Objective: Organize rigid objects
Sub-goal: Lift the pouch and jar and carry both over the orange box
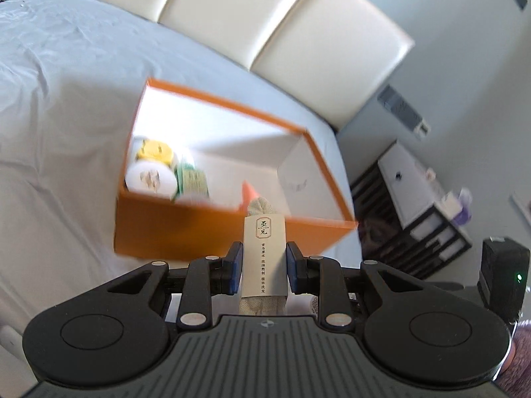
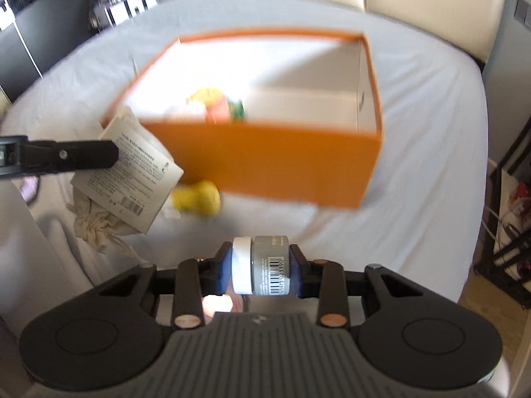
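An open orange box [image 1: 186,229] with a white inside sits on the bed; it also shows in the right wrist view [image 2: 275,165]. It holds a yellow item [image 1: 154,151], a white round lid [image 1: 151,177] and a green packet [image 1: 192,180]. My left gripper [image 1: 264,267] is shut on a cloth pouch with a white paper sleeve [image 1: 264,258], held just short of the box's near wall. In the right wrist view the pouch [image 2: 132,169] hangs left of the box. My right gripper [image 2: 260,267] is shut on a small grey jar with a white lid [image 2: 265,265]. A yellow object [image 2: 197,197] lies on the sheet by the box.
The white bed sheet [image 2: 415,152] surrounds the box, with a cream padded headboard [image 1: 252,16] behind. A black-and-white shelf unit [image 1: 418,209] stands beside the bed. Dark cabinets [image 2: 36,26] and a cluttered rack [image 2: 511,215] flank the bed.
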`<state>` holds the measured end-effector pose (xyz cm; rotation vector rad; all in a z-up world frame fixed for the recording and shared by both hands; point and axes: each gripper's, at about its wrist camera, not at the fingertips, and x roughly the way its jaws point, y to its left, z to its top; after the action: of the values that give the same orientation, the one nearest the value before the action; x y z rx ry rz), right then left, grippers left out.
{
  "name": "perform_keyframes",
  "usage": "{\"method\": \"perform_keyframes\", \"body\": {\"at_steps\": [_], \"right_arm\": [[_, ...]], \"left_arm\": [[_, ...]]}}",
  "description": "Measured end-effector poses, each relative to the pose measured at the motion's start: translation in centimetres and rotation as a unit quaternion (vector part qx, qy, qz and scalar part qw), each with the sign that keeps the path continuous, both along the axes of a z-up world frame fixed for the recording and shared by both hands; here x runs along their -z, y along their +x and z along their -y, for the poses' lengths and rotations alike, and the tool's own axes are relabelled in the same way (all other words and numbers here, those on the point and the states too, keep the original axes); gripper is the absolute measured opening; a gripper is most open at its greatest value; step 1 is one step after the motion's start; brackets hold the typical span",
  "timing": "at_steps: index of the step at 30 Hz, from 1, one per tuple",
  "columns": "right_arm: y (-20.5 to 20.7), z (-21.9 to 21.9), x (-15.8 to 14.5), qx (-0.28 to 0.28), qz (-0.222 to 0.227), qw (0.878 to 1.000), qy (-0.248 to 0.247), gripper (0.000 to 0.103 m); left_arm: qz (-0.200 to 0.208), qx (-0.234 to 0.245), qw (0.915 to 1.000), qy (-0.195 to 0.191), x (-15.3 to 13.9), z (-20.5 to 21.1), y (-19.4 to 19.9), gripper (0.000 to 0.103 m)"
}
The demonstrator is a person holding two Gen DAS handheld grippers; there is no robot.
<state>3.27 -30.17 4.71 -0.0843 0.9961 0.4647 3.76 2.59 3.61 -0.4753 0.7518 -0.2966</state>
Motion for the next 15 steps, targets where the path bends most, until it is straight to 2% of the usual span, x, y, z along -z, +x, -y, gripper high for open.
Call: {"method": "perform_keyframes", "body": {"at_steps": [6,9,15], "right_arm": [[1.8,-0.1,-4.2,0.005,0.054,0.996,0.064,0.035],[3.7,-0.3,-5.4,0.015,0.071,0.995,0.074,0.035],[8.1,-1.2,-5.5,0.036,0.066,0.995,0.071,0.035]], "left_arm": [[0.041,-0.031,0.9987,0.004,-3.1,-2.1,2.5,0.030],[0.055,-0.042,0.9975,0.015,-4.0,-2.7,4.7,0.030],[0.026,-0.046,0.9985,0.011,-3.2,-3.0,10.9,0.030]]}}
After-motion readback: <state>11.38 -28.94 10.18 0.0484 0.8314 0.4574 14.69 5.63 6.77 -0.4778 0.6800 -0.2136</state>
